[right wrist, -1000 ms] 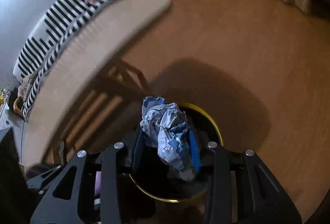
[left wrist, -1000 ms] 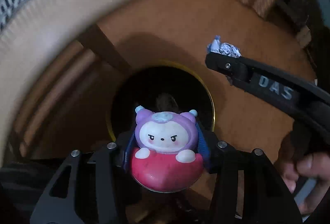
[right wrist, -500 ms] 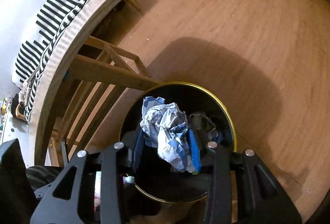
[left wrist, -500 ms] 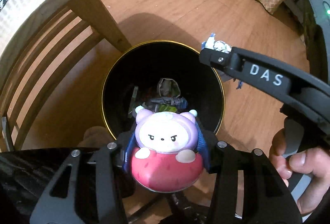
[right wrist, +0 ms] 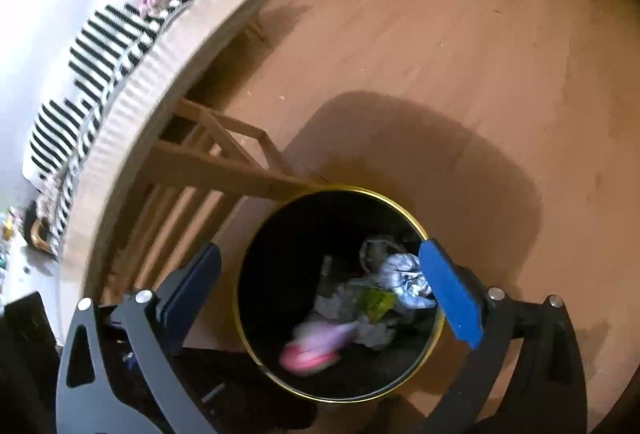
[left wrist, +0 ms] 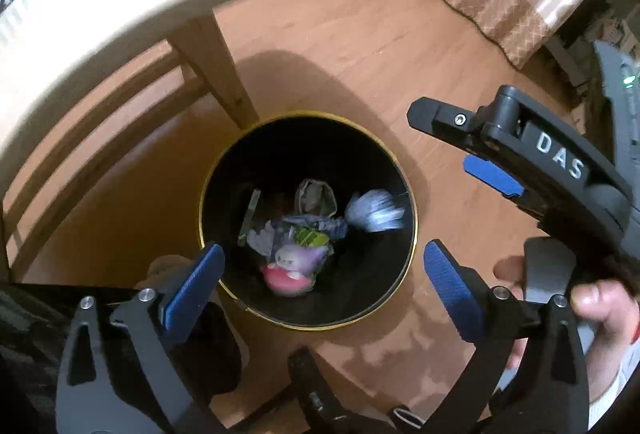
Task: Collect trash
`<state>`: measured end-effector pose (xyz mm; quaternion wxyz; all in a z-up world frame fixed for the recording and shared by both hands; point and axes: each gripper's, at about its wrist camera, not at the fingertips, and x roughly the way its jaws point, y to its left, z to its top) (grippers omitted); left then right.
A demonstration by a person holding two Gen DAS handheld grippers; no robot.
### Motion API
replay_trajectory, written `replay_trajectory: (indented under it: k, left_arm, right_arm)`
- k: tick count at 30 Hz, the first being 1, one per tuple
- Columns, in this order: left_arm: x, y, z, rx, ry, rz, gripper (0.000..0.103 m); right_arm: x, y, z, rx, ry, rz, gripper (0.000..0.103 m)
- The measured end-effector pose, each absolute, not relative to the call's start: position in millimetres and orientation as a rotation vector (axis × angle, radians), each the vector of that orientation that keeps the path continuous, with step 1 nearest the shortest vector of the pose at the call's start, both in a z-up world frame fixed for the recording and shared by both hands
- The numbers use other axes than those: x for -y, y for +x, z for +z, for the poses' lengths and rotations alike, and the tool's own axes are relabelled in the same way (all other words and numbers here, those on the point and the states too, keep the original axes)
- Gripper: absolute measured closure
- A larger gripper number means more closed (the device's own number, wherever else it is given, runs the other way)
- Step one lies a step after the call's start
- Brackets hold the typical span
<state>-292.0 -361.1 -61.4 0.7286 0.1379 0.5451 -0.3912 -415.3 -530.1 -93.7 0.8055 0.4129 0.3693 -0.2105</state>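
- Both grippers just popped their jaws wide: left gripper (left wrist: pixel 320 274) and right gripper (right wrist: pixel 320 290), nothing between the pads.
- Straight below the fingers, the toy (left wrist: pixel 290 268) and the crumpled paper (right wrist: pixel 406 280) are down in the bin (left wrist: pixel 412 254).
- Drop step looks done; next up, find more trash.

The right gripper (right wrist: pixel 320 290) hangs over the black bin (right wrist: pixel 256 298) with the gold rim, and its jaws have just been opening, with nothing between them. Inside the bin lie the crumpled paper (right wrist: pixel 404 280) and a blurred pink toy (right wrist: pixel 312 352). A wooden chair (right wrist: pixel 224 170) stands just beside the bin.
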Motion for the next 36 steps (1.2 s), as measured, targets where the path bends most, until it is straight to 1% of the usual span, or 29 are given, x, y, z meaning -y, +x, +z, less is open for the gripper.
replay_trajectory:
  k: [2, 4, 7, 9, 12, 16, 21, 24, 26, 27, 28, 29, 32, 36]
  left_arm:
    - [351, -287, -41, -1.150, 0.276, -0.870, 0.006]
    - [334, -276, -9, -1.060, 0.230, -0.863, 0.006]
    - [302, -248, 38, -0.933, 0.223, -0.798, 0.006]
    - [268, -221, 72, -0.823, 0.229, -0.733, 0.006]
    - [219, -177, 100, -0.734, 0.226, -0.548, 0.006]
    - [163, -126, 106, -0.724, 0.177, -0.393, 0.006]
    - [102, -73, 94, -0.701, 0.131, -0.206, 0.006]
    - [77, -48, 82, -0.693, 0.110, -0.126, 0.006]
    - [64, -40, 71, -0.678, 0.112, -0.095, 0.006]
    - [58, -36, 64, -0.685, 0.121, -0.084, 0.006]
    - [53, -27, 56, -0.747, 0.133, -0.070, 0.006]
    - [48, -25, 54, -0.764, 0.120, -0.083, 0.006]
    - [36, -20, 57, -0.747, 0.104, -0.064, 0.006]
    - [31, -9, 50, -0.806, 0.052, -0.058, 0.006]
  right_arm:
    - [530, -414, -82, -0.772, 0.841, -0.472, 0.007]
    - [526, -408, -66, -0.752, 0.777, -0.504, 0.007]
    - [512, -386, -28, -0.688, 0.679, -0.555, 0.007]
    - [493, -357, 4, -0.638, 0.611, -0.583, 0.007]
    - [454, -305, 46, -0.580, 0.534, -0.536, 0.007]
    - [385, -232, 84, -0.541, 0.442, -0.424, 0.007]
    - [309, -161, 96, -0.537, 0.406, -0.351, 0.007]
    - [271, -117, 84, -0.567, 0.368, -0.496, 0.007]
    - [257, -97, 70, -0.580, 0.349, -0.465, 0.007]
    - [252, -91, 61, -0.588, 0.333, -0.435, 0.007]
    - [250, -86, 56, -0.622, 0.326, -0.401, 0.007]
    - [248, -79, 56, -0.646, 0.323, -0.334, 0.007]
    - [240, -73, 61, -0.587, 0.224, -0.358, 0.007]
    - [240, -51, 47, -0.668, 0.247, -0.306, 0.007]
